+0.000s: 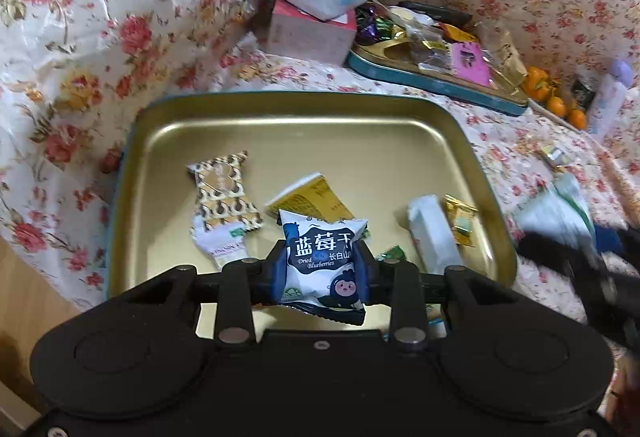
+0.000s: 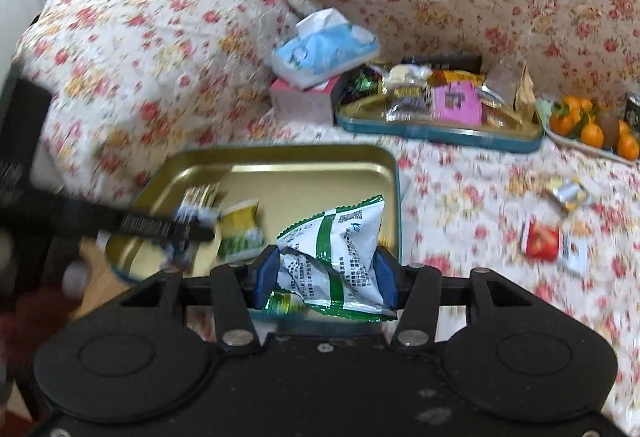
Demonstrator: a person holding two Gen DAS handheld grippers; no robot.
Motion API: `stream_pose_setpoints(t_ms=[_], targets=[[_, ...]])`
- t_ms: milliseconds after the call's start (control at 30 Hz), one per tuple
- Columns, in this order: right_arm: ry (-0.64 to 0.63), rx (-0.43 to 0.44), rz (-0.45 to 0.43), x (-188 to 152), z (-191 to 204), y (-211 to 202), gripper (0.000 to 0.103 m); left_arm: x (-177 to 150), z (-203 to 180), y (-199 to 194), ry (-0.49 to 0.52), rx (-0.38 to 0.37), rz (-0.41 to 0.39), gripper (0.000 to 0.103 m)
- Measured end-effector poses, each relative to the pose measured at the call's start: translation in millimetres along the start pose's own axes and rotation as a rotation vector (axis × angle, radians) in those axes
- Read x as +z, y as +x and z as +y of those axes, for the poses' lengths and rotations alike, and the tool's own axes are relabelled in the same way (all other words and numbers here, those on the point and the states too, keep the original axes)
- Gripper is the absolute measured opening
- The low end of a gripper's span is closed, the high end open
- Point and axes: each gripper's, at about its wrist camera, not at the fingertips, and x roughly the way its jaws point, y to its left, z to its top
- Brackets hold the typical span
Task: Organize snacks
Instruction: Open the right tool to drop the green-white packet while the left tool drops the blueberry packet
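Note:
My left gripper is shut on a white and blue dried-blueberry packet and holds it above the near part of a gold tin tray. Several wrapped snacks lie in that tray: a patterned one, a yellow one and a white one. My right gripper is shut on a white and green snack packet, over the tray's right front corner. The left gripper shows blurred at the left of the right wrist view.
A second tray heaped with snacks stands behind, next to a tissue pack on a pink box. Oranges lie at the far right. A red packet and a small wrapper lie on the floral cloth.

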Motion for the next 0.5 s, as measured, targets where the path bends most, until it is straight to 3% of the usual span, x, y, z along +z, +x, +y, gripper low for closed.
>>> stream_pose_setpoints(t_ms=[267,500], targets=[[0.009,-0.019,0.005,32,5,47,0.053,0,4,-5,-0.017,-0.033,-0.004,0.043],[-0.006,-0.036,0.035,41,16,82,0.053,1,3,-8,-0.016,0.004,-0.014,0.044]])
